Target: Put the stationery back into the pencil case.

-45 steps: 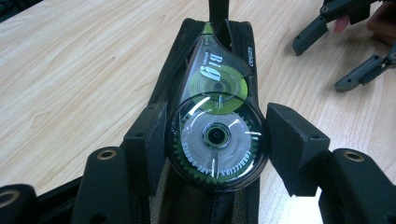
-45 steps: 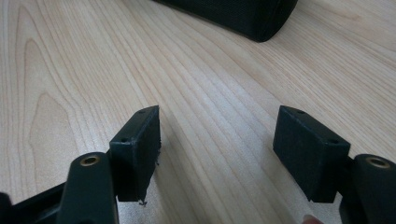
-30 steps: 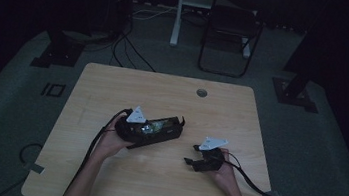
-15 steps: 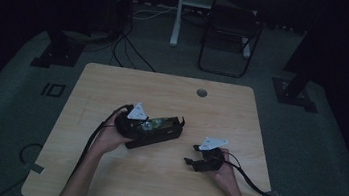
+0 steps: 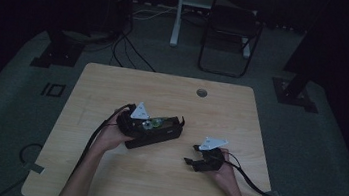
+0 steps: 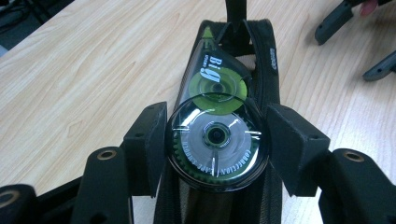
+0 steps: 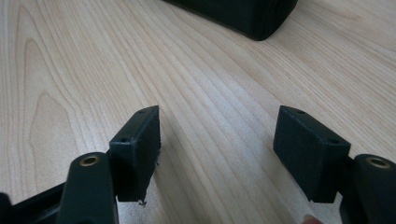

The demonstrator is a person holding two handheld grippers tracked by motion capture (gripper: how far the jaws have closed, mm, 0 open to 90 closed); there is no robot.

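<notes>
A round green and clear correction tape dispenser (image 6: 217, 140) sits between the pads of my left gripper (image 6: 217, 147), which is shut on it. The dispenser lies in the open mouth of a black zip pouch (image 6: 270, 60) on the wooden table (image 5: 113, 90). In the high view the left gripper (image 5: 148, 125) is over the pouch (image 5: 170, 135) at mid-table. My right gripper (image 7: 217, 135) stands open just above bare wood with nothing between its jaws. In the high view the right gripper (image 5: 194, 162) is right of the pouch, which shows as a dark end (image 7: 243, 14) ahead of it.
A round cable hole (image 5: 202, 92) sits near the table's far edge. Behind the table stand a dark folding chair (image 5: 230, 34) and a white stand leg (image 5: 178, 13). Cables trail from both grippers off the near edge. The room is dim.
My left gripper has shifted slightly farther and to the right with the correction tape, over the pouch. The right gripper has stayed where it was, open.
</notes>
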